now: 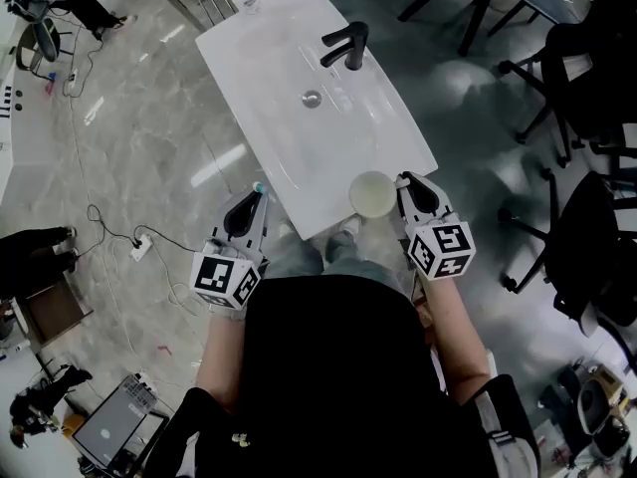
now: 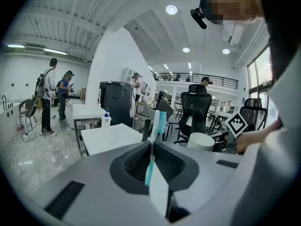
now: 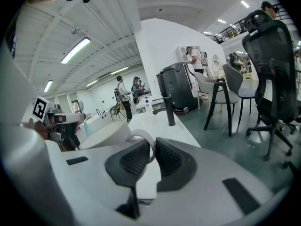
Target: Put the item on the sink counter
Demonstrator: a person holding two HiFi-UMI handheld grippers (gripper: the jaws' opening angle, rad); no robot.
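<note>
Nearest, a person (image 1: 318,366) faces the white counter (image 1: 269,78). Right tongs (image 1: 414,189) pinch the cup (image 1: 371,194) by its handle at the counter's near right corner; only their own view shows that grip. Left tongs (image 1: 255,199) clamp the toothbrush (image 1: 258,188) just left of the counter, lengthwise along the jaws, bristles far.

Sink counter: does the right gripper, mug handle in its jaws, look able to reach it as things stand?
Probably yes. The right gripper holds the mug right at the sink counter's near corner, and that corner looks bare, with nothing standing between them.
</note>
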